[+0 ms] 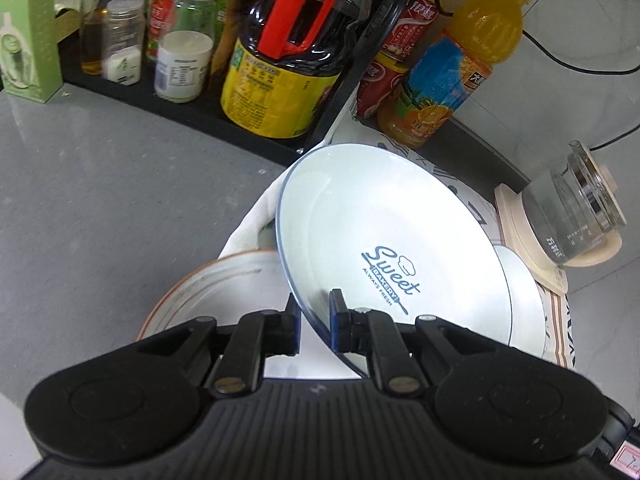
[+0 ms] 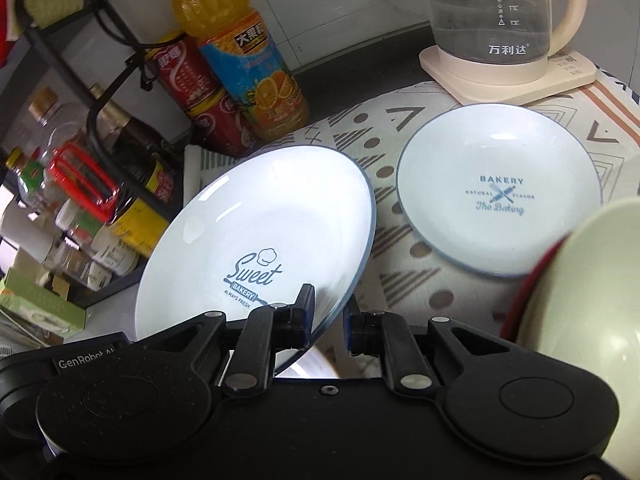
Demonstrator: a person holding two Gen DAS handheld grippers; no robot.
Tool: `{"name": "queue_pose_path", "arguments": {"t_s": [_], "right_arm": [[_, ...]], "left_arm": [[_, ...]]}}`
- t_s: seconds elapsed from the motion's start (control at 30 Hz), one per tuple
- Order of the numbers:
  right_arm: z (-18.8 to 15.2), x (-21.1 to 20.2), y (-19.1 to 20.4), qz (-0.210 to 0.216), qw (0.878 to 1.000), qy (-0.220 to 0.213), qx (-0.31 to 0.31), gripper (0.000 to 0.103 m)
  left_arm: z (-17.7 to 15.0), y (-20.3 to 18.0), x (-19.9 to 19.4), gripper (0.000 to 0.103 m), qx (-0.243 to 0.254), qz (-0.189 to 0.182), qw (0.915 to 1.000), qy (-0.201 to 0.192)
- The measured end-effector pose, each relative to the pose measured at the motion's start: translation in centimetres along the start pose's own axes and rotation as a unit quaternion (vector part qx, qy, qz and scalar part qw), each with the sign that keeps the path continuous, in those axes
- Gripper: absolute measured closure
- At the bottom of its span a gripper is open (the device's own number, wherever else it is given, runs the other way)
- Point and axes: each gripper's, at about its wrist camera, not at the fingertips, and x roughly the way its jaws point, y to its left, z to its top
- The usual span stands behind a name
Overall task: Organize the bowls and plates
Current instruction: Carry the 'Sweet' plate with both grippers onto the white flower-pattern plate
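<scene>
Two tools are on a plate rim at once. My left gripper (image 1: 315, 320) is clamped on the near edge of the plate (image 1: 380, 232), which hangs tilted just ahead of its fingers, above a dish (image 1: 224, 284) down to the fingers' left. My right gripper (image 2: 329, 312) has a plate (image 2: 260, 220) with the same print between its fingers. I see a sliver of gap at the right pad, so I cannot tell if it grips, nor whether this is the same plate.

My worry is the thin glazed rim. With this tilt it could pivot or slide out of the pads and drop onto the dish. If both tools do hold one plate, pulling unevenly could twist it loose. A bowl (image 2: 580, 300) sits close on the right gripper's right, and a small plate (image 2: 496, 196) lies on the cloth (image 2: 400, 280) ahead. A careless swing could knock either.
</scene>
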Motion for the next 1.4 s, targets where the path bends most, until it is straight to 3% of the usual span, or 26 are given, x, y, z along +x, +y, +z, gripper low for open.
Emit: {"name": "queue_pose_path", "arguments": {"t_s": [0.73,1.4], "right_arm": [[-6.8,-4.6,1.4,0.008,0.999,-0.005,-0.044,0.089],[-10.2,-5.6,1.7,-0.004,0.998,0.008,-0.067,0.089]], "left_arm": [[-6.2,3.6,-5.6,0.091,-0.003,0.01,0.9999,-0.01],[-9.0,5.5,-6.3,0.09,-0.011,0.015,0.9998,0.008]]}}
